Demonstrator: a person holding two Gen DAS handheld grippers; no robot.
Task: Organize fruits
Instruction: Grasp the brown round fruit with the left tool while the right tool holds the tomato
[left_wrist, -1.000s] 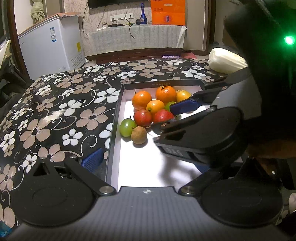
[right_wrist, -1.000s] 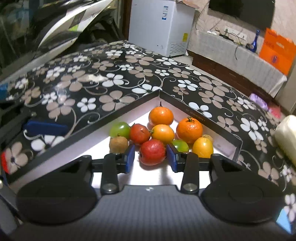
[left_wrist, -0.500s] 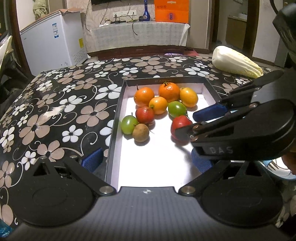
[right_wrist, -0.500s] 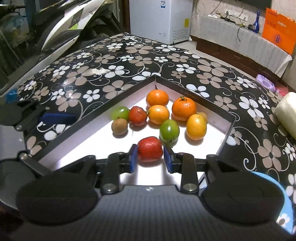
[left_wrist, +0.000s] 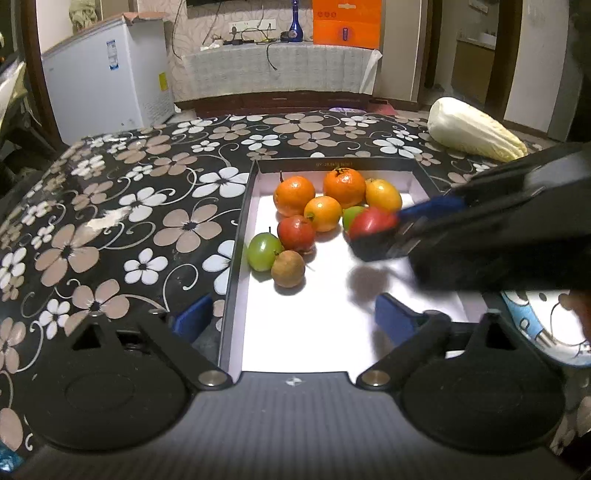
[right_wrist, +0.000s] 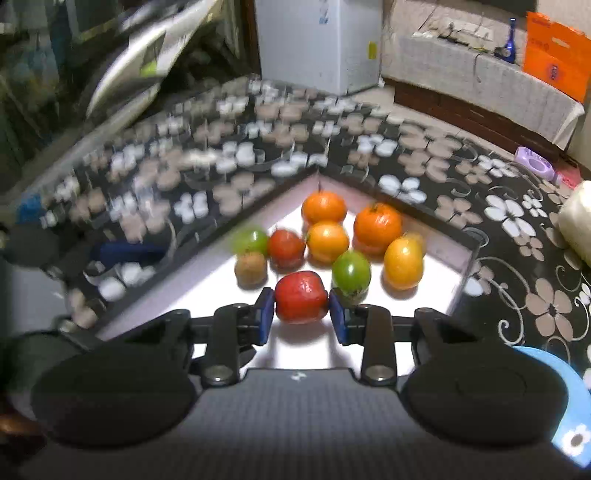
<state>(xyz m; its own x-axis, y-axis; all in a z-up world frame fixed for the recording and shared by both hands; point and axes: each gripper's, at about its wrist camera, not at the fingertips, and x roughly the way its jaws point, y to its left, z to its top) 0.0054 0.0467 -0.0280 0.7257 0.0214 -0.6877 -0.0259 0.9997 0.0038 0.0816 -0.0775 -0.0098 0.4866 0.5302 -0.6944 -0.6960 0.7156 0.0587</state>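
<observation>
A shallow black-rimmed white box (left_wrist: 236, 258) (right_wrist: 461, 266) holds several fruits: oranges (left_wrist: 343, 186) (right_wrist: 376, 225), yellow ones, a green fruit (left_wrist: 263, 252) (right_wrist: 351, 271), a brown one (left_wrist: 288, 268) (right_wrist: 250, 266) and a red one (left_wrist: 296, 233) (right_wrist: 285, 246). My right gripper (right_wrist: 301, 314) (left_wrist: 384, 229) is shut on a red apple (right_wrist: 301, 297) (left_wrist: 371, 222) and holds it lifted above the box floor, its shadow below. My left gripper (left_wrist: 291, 319) is open and empty over the box's near end.
The box sits on a black floral tablecloth (left_wrist: 110, 221). A napa cabbage (left_wrist: 472, 129) lies at the far right. A blue patterned plate (left_wrist: 546, 325) (right_wrist: 569, 406) sits right of the box. A white freezer (left_wrist: 107, 74) and a sideboard stand behind.
My right gripper has closed on the red apple among the fruits, pulled it back from the cluster and raised it off the box floor. The left gripper has held still.
</observation>
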